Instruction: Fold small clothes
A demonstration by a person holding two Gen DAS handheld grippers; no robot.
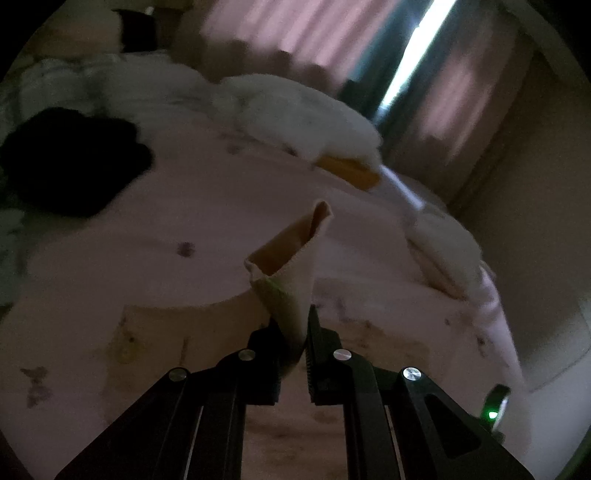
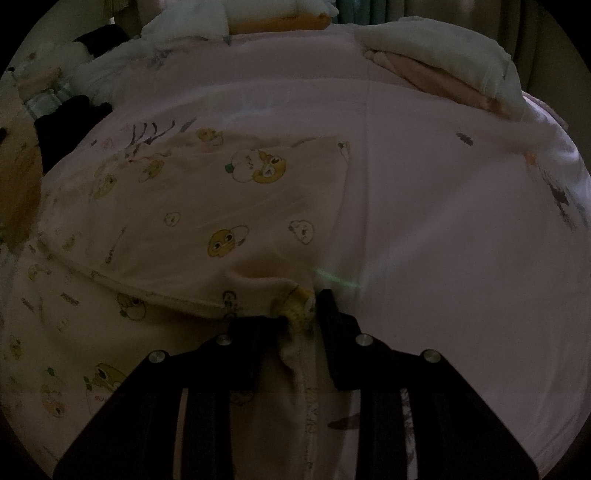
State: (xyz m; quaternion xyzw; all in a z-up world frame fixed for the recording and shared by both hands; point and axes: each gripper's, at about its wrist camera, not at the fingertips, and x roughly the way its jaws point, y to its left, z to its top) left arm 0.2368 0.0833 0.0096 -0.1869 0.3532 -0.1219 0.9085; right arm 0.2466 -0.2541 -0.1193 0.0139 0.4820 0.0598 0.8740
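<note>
Cream cotton small garment (image 2: 207, 206) printed with yellow and white cartoon animals, lying on a pale pink bedsheet (image 2: 424, 206) with scattered dark motifs. In the right wrist view the garment spreads flat over the left half of the bed, its long axis running from lower left toward upper right, an upper layer ending in a stitched hem that slants across the near side. Right hand-held gripper (image 2: 295, 317): black fingers nearly closed, pinching a bunched hem edge of the garment at its near right corner. Left hand-held gripper (image 1: 297, 332): black fingers closed tight on a narrow cuff-like end of the same garment (image 1: 291, 266), which stands up from the jaws and opens into a tube pointing up and away. Bed also carries a black cloth heap (image 1: 70, 158) at the left, a white fluffy blanket (image 1: 295, 114) over a yellow cushion (image 1: 351, 171) at the far end, and folded pale bedding (image 2: 443, 66) at the far right. Room dim; pink curtains (image 1: 280, 33) with a bright gap of daylight.
</note>
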